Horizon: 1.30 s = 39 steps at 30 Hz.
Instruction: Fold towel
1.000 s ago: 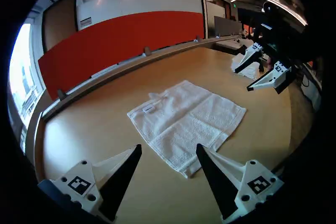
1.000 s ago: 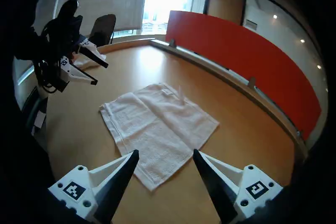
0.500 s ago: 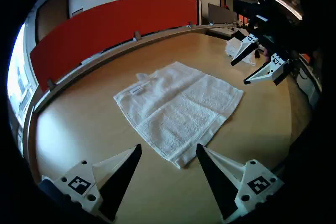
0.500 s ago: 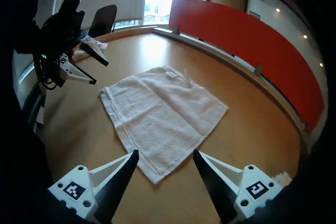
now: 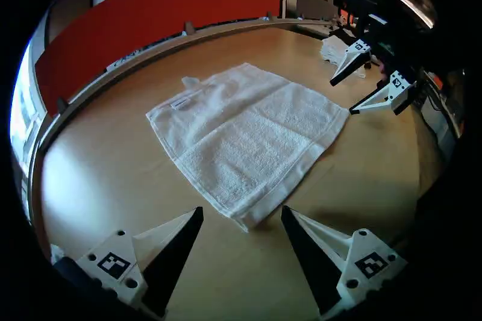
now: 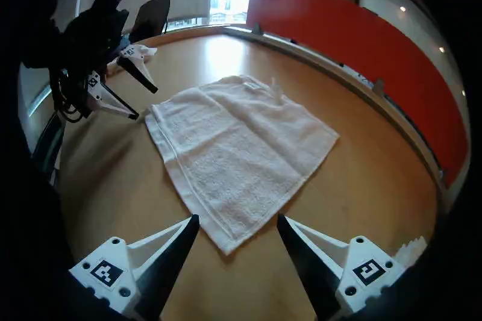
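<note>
Two corners wait, one for each gripper. In the left gripper view, my left gripper (image 5: 241, 224) hangs low over the bench (image 5: 102, 176), fingers spread wide and empty, the flat towel's (image 5: 241, 128) near corner between their tips. Closing too high would likely miss the hem; dragging would skew the cloth. In the right gripper view, my right gripper (image 6: 235, 230) tilts down likewise, fingers wide and bare, at the neighbouring corner.

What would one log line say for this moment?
towel: flat on table | left gripper: open, at one corner | right gripper: open, at neighbouring corner | gripped: nothing
</note>
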Each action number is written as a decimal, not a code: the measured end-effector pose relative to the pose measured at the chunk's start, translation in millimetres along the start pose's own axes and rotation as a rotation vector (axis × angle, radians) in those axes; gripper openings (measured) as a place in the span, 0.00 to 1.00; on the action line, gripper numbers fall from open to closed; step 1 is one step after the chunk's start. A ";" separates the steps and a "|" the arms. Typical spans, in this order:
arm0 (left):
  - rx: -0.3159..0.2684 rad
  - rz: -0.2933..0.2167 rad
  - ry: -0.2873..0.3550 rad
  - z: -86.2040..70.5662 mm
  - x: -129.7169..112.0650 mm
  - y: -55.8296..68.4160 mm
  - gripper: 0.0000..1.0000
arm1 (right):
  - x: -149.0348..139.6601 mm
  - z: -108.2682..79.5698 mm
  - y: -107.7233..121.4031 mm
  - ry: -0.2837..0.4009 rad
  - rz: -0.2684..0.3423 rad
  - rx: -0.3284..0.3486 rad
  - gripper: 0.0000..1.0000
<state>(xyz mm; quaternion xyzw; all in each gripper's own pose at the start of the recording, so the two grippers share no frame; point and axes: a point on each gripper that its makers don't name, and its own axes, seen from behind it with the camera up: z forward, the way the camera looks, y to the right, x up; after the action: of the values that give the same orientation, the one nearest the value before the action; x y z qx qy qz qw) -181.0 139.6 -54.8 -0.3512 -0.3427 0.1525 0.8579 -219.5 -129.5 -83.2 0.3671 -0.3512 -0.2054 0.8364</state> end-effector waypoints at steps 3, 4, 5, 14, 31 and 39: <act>-0.004 -0.001 -0.014 5.0 -2.8 0.9 0.96 | -6.4 2.0 -0.8 -0.014 0.000 0.006 1.00; -0.006 -0.001 -0.018 6.4 -3.3 1.4 0.96 | -8.6 2.6 -1.1 -0.019 0.000 0.009 1.00; -0.008 -0.001 -0.021 7.7 -3.7 1.8 0.96 | -10.5 3.0 -1.3 -0.024 0.000 0.011 1.00; -0.024 0.003 -0.046 17.6 -6.8 6.9 0.96 | -20.7 9.9 -1.9 -0.048 0.019 0.035 0.98; -0.028 -0.002 -0.048 19.4 -7.3 6.9 0.96 | -24.5 12.7 -9.6 -0.050 0.030 0.075 0.82; -0.025 -0.007 -0.058 19.0 -7.9 4.7 0.86 | -24.7 11.7 -14.7 -0.055 0.024 0.086 0.67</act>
<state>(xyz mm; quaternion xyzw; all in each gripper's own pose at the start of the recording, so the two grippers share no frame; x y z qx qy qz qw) -200.0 148.4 -52.2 -0.3564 -0.3704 0.1553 0.8436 -246.0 -129.6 -99.4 0.3929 -0.3871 -0.1902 0.8122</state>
